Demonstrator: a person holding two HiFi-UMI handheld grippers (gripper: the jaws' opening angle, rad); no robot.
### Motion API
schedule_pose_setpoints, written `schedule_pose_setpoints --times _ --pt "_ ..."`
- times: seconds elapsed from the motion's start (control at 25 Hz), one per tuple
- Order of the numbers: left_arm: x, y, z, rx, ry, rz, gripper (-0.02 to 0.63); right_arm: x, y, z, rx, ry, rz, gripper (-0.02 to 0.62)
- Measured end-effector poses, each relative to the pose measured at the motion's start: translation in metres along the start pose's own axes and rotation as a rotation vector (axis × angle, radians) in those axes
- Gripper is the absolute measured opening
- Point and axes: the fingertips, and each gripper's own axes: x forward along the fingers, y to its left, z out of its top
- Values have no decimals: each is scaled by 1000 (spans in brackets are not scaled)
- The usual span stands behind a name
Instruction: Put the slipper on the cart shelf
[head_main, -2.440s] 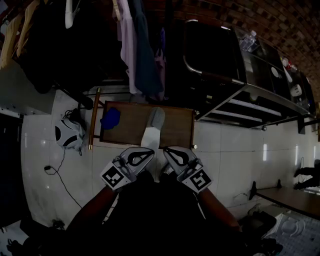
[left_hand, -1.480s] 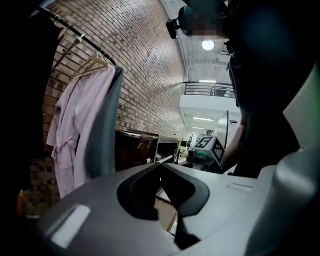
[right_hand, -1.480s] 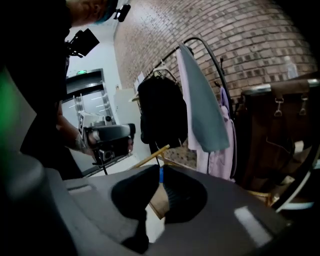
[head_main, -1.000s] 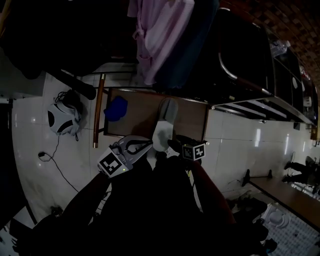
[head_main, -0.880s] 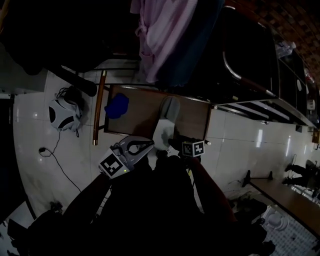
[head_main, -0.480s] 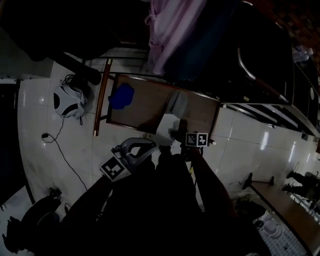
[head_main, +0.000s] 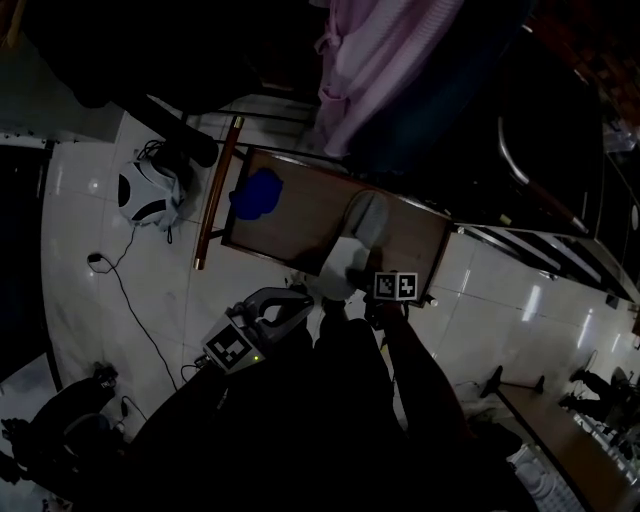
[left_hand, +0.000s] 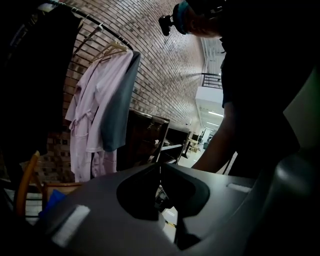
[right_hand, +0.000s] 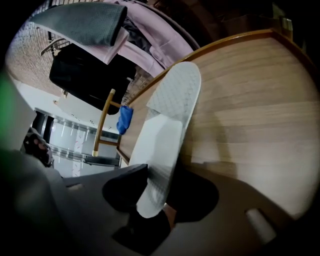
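A white slipper with a grey toe lies on a low wooden shelf, its heel sticking out over the near edge. My right gripper is at that heel. In the right gripper view the slipper runs away over the wood. The right gripper has just been closing, with the heel between its jaws and both jaws touching it. My left gripper hangs shut and empty to the left of the heel, above the floor. Its jaws meet in the left gripper view.
A blue cloth lies on the shelf's left part. A wooden rail runs along its left side. A pink robe and dark clothes hang above. A black and white bag and a cable lie on the tiled floor. Steel racks stand at the right.
My right gripper has come down to the slipper's heel and its jaws have closed onto it. The left gripper has sunk a little and stays shut.
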Motion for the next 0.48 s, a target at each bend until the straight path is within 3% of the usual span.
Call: schedule_pose_setpoints --times 0.16,0.48 --pt "-3 4 0 -6 -9 14 6 1 8 5 21 -28 41 126" --pt "7 3 12 8 -18 -4 6 -42 32 8 -36 -143 92 63"
